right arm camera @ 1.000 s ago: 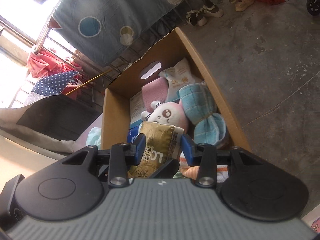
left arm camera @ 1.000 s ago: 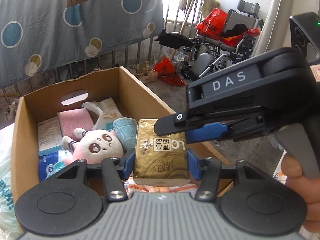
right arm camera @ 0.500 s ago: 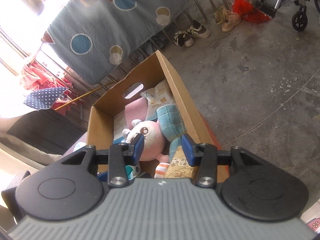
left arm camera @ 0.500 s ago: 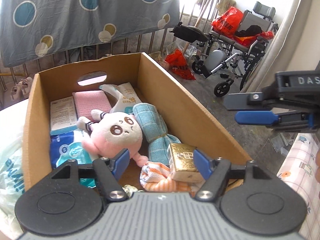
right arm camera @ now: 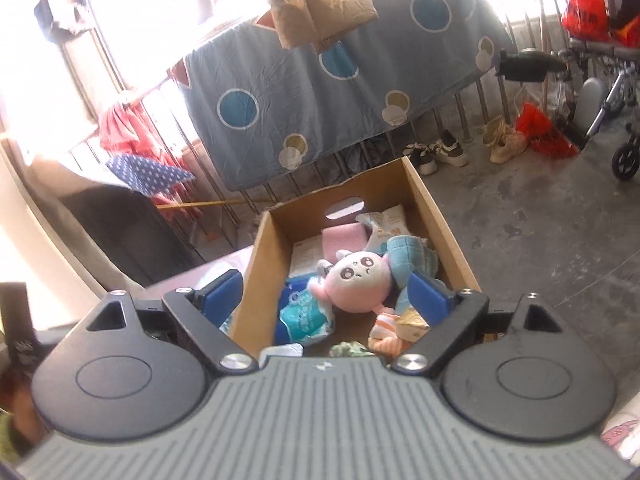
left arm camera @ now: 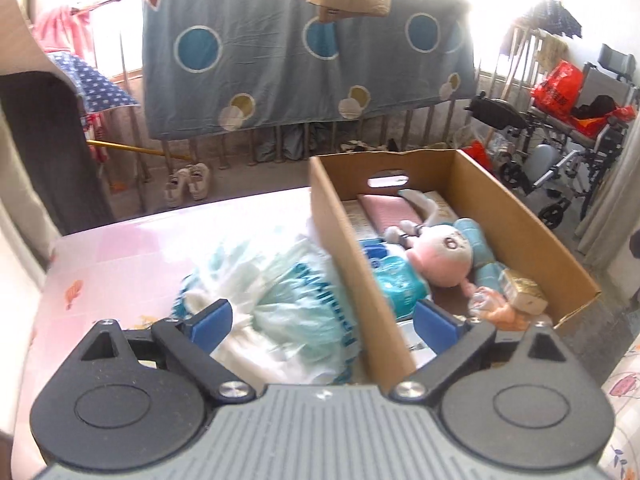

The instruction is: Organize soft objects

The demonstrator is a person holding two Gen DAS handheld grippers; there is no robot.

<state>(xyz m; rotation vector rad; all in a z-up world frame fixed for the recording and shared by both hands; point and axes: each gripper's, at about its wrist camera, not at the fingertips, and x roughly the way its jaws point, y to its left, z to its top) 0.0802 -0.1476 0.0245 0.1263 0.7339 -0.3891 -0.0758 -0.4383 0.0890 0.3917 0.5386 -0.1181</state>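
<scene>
Left gripper (left arm camera: 322, 322) and right gripper (right arm camera: 320, 292): fingers have just been opening, now spread wide, gripping nothing. Gold pack (left arm camera: 524, 294) lies in the cardboard box (left arm camera: 532, 240), at its near right corner.

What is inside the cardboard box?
Inside the cardboard box: pink plush toy, blue towel, pink cloth, gold packet, teal pack. Whatever lies beneath them is covered.

Wheelchair (right arm camera: 612, 92) cut at right edge

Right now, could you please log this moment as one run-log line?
left tool: open, empty | right tool: open, empty | gold pack: in cardboard box | plastic bag: outside box
</scene>
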